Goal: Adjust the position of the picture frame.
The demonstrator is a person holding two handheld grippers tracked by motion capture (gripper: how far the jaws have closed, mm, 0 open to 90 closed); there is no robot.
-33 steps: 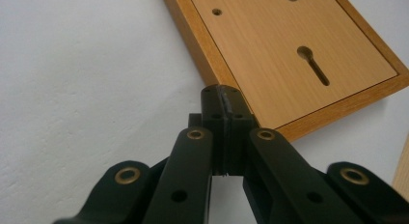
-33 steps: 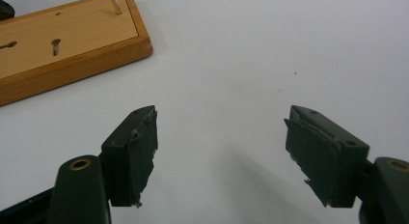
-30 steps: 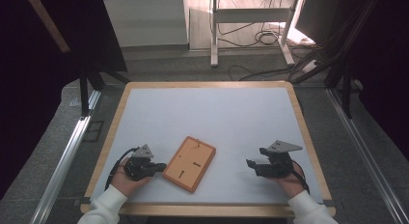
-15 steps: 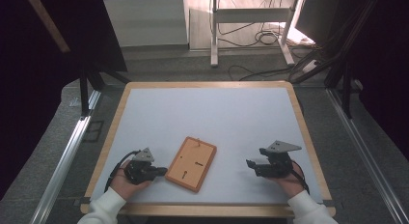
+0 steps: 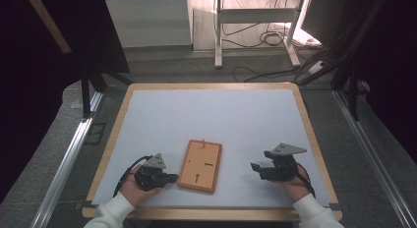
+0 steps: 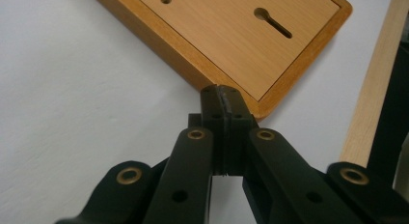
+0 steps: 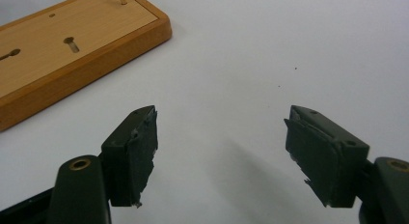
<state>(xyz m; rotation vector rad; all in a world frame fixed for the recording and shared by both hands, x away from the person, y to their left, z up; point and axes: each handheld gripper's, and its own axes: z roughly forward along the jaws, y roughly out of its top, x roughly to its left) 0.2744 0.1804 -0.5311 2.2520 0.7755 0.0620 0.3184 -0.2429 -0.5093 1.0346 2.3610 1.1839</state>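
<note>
A wooden picture frame (image 5: 200,165) lies back side up on the white table top, near the front edge, with keyhole slots in its back panel. My left gripper (image 5: 173,178) rests on the table to the frame's left, jaws shut with nothing between them. In the left gripper view its closed tips (image 6: 223,92) sit right at the frame's (image 6: 231,31) raised edge, close to a corner. My right gripper (image 5: 255,168) rests to the frame's right, a short gap away, pointing at it. Its jaws (image 7: 222,132) stand open over bare table, with the frame (image 7: 58,45) ahead to the left.
The table has a light wooden rim (image 5: 211,85); its near rail (image 6: 371,98) runs just past the frame's corner. Behind the table are a white stand (image 5: 255,26) and loose cables (image 5: 275,39) on the floor. Metal rails (image 5: 69,154) flank both sides.
The frame has turned a little, standing straighter to the table's edges. My left gripper has slid slightly toward the near edge beside it. The right gripper has not moved.
</note>
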